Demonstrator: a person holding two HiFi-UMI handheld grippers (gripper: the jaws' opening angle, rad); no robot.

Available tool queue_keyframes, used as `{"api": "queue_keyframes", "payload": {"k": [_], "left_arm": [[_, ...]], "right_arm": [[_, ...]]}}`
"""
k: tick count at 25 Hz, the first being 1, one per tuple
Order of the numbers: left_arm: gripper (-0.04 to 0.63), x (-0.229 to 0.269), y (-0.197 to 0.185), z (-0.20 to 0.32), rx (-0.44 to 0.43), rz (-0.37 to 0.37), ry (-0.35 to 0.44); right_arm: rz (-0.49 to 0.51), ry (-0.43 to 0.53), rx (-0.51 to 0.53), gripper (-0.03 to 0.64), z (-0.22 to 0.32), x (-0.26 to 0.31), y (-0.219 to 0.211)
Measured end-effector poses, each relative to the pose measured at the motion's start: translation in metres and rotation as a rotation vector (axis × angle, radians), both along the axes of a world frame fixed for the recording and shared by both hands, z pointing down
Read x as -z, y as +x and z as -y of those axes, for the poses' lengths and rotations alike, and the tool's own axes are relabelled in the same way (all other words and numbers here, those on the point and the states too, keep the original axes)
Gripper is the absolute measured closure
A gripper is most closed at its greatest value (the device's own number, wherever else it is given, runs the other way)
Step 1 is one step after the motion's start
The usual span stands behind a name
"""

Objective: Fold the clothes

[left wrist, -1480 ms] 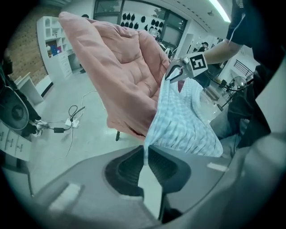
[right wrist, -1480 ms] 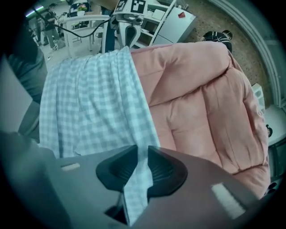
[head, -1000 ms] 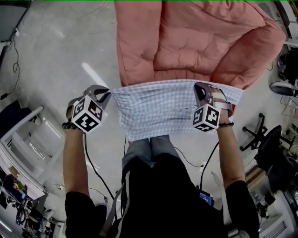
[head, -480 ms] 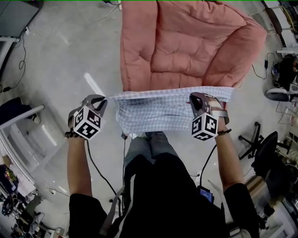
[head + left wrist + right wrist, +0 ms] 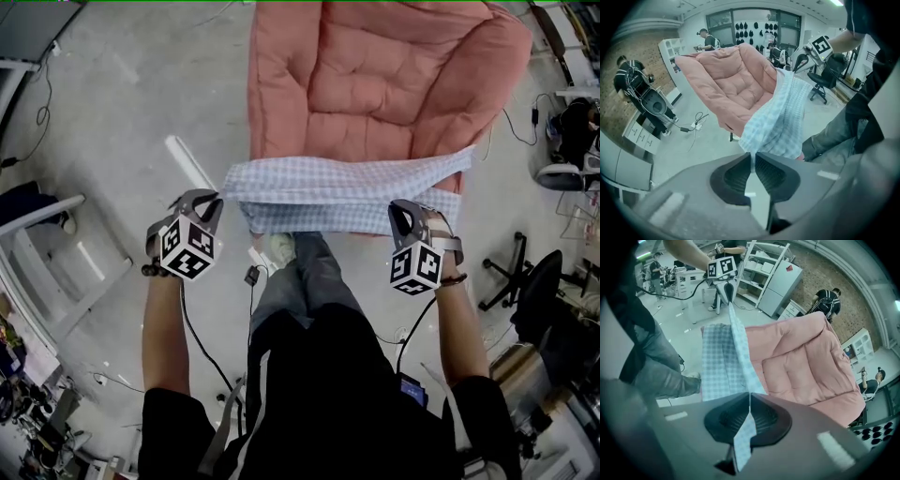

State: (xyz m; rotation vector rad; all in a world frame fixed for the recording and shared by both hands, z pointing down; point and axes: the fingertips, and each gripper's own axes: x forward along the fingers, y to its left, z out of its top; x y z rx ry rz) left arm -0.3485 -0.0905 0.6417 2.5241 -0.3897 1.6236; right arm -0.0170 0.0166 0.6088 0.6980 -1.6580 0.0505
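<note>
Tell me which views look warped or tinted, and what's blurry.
Head view: fisheye bends the room's edges; even light, one glare streak on the floor; checked cloth sharp. Left gripper view: dark round vignette, teal cast, left tool soft up close. Right gripper view: same vignette and cast; right tool soft, brick wall curved.

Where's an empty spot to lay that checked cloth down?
The pink cushion's seat lies bare, just beyond the checked cloth stretched between the left gripper and right gripper. The grey floor between the cushion and the white shelf is also open. It is crowded at the right, around the office chairs.
</note>
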Motion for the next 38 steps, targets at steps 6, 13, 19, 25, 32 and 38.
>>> {"api": "queue_keyframes", "payload": {"k": [6, 13, 19, 25, 32, 38], "left_arm": [[0.555, -0.026, -0.02, -0.036, 0.038, 0.001, 0.001], [0.554, -0.06, -0.024, -0.058, 0.063, -0.009, -0.001], [0.554, -0.078, -0.022, -0.069, 0.099, -0.051, 0.008], [0.554, -0.099, -0.029, -0.078, 0.098, -0.061, 0.015], [0.543, -0.113, -0.015, -0.085, 0.089, -0.066, -0.032], [0.525, -0.124, -0.011, -0.094, 0.1, -0.088, -0.095]], "right_arm": [[0.004, -0.032, -0.012, 0.604, -0.042, -0.017, -0.018], [0.006, -0.055, -0.049, 0.604, -0.082, -0.054, -0.028], [0.038, 0.005, -0.1, 0.604, -0.103, -0.071, -0.032], [0.026, -0.015, -0.089, 0.612, -0.121, -0.104, -0.043], [0.05, 0.066, -0.136, 0.612, -0.098, -0.109, -0.047], [0.063, 0.079, -0.105, 0.612, -0.086, -0.106, -0.055]]}}
